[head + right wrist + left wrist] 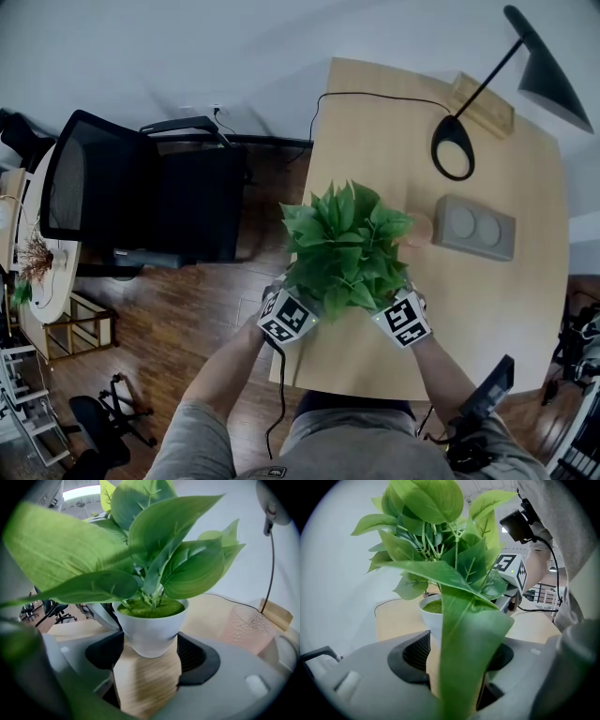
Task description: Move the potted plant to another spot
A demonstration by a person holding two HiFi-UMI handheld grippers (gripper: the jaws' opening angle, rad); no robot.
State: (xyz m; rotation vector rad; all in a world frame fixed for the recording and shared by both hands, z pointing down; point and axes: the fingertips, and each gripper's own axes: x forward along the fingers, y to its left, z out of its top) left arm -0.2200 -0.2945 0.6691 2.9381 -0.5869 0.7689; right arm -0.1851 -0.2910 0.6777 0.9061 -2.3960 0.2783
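Observation:
The potted plant [347,244], broad green leaves in a small white pot [152,630], stands on the wooden table [487,309] near its front left corner. My right gripper [150,656] has its jaws wide, with the black pads against the pot's two sides. It reaches in under the leaves from the right [389,300]. My left gripper [305,298] comes in from the left. In its own view the left gripper [459,653] has wide jaws. A big leaf [464,644] hangs across them and hides how the pads meet the pot [429,616].
A pink ribbed cup [243,627] stands just right of the pot. Beyond it are a grey box with two round discs [473,227], a black desk lamp [455,145] and a wooden block [483,103]. A black office chair [141,187] stands left of the table.

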